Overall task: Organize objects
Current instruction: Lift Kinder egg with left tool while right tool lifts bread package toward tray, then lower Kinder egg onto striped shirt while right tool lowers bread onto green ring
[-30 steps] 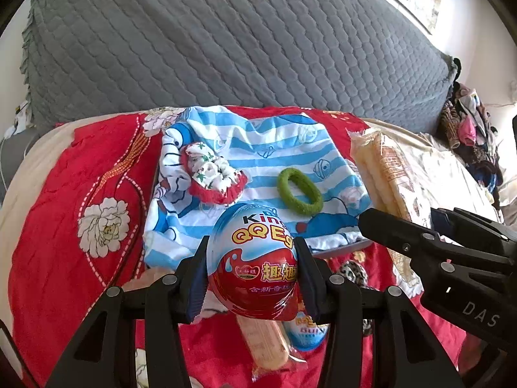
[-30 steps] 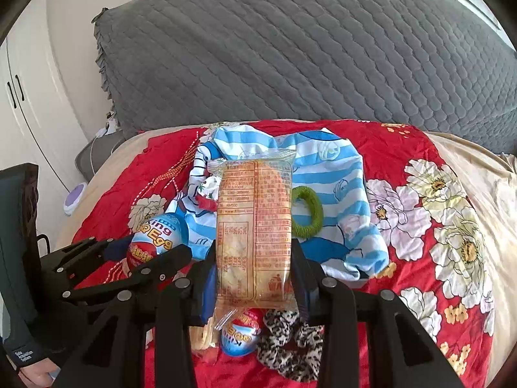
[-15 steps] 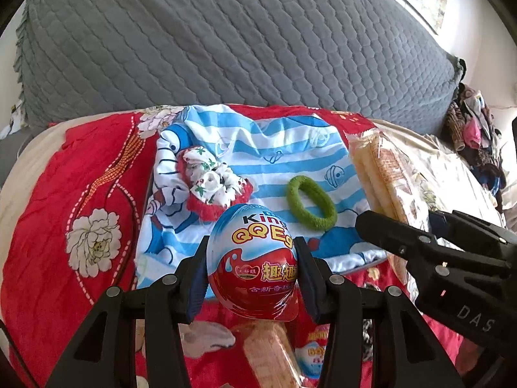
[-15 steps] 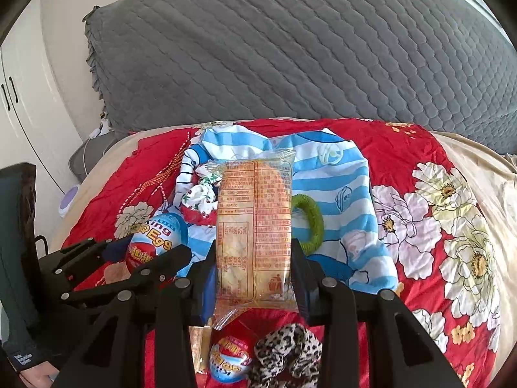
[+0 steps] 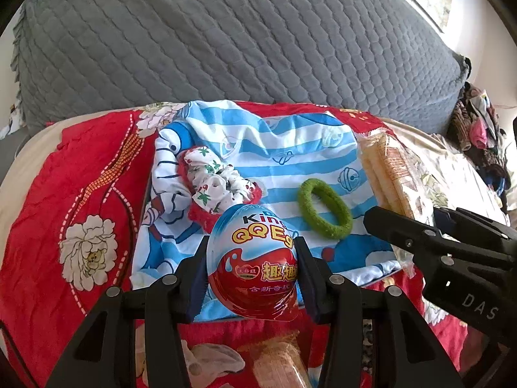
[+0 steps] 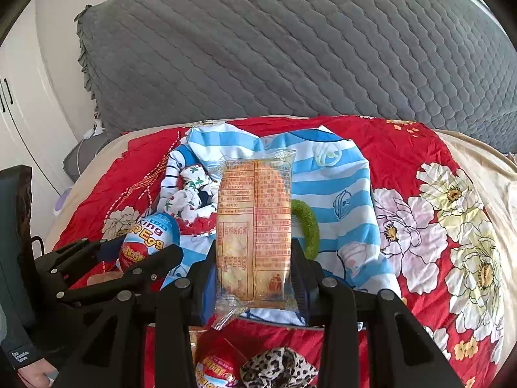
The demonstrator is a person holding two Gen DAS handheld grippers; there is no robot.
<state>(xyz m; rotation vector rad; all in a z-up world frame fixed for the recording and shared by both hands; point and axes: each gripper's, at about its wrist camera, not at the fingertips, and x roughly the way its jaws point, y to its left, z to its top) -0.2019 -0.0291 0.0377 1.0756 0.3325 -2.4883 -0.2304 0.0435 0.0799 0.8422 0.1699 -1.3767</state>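
My left gripper (image 5: 252, 273) is shut on a red, white and blue toy egg (image 5: 252, 258), held above the near edge of a blue-and-white striped cloth (image 5: 265, 161) spread on a red floral bedspread (image 5: 64, 187). My right gripper (image 6: 253, 278) is shut on a clear-wrapped orange snack pack (image 6: 253, 226), upright over the same cloth (image 6: 342, 174). On the cloth lie a green ring scrunchie (image 5: 324, 208) and a red-and-white patterned scrunchie (image 5: 216, 187). The left gripper with its egg (image 6: 148, 239) shows at the right wrist view's left. The snack pack (image 5: 391, 177) appears at the left wrist view's right.
A grey quilted headboard cushion (image 5: 226, 38) rises behind the bed. Below the grippers on the bedspread lie another egg (image 6: 213, 368), a leopard scrunchie (image 6: 278, 370) and a wrapped wafer pack (image 5: 278, 362). Clothes (image 5: 478, 129) pile up at far right. White cupboards (image 6: 19, 103) stand left.
Both grippers have moved forward and a little down toward the striped cloth, keeping the egg and the snack pack. The loose items on the bedspread have slid lower in both views.
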